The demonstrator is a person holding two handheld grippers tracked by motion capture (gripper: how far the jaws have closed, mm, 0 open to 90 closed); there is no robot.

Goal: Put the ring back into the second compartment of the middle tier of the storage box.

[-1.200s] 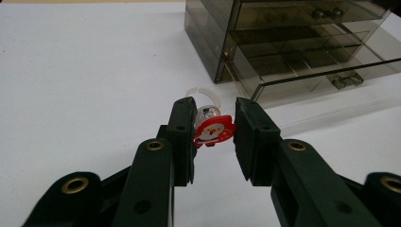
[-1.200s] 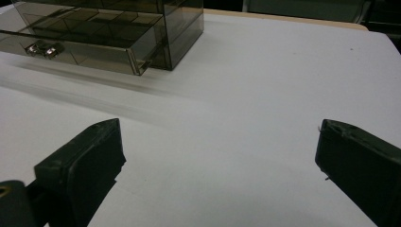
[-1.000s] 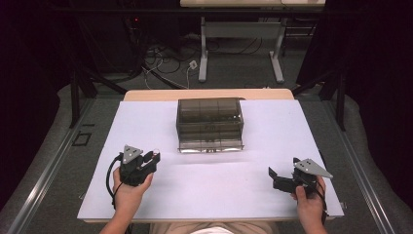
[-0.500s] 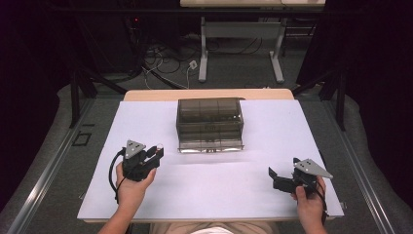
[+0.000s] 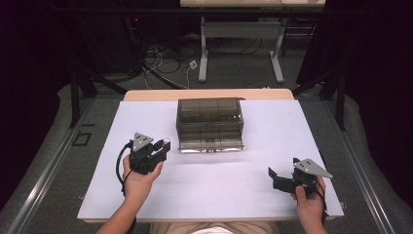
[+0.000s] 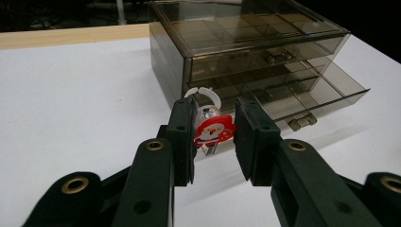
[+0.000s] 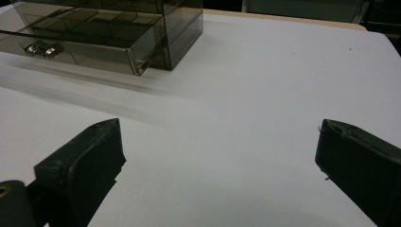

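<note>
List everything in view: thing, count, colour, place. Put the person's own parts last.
Drawer box: one, smoky clear plastic, far middle of the table, its bottom drawer pulled out toward the person.
Ring with a Santa face: one, red and white, between the left gripper's jaws.
Table cover: one, white, over a wooden table.
Second table: one, white legs, on the floor beyond.
Cables: several, on the floor beyond.
Left gripper: one, black, left of the box, shut on the ring.
Right gripper: one, black, near right of the table, open.
Hands: two, one on each gripper.
</note>
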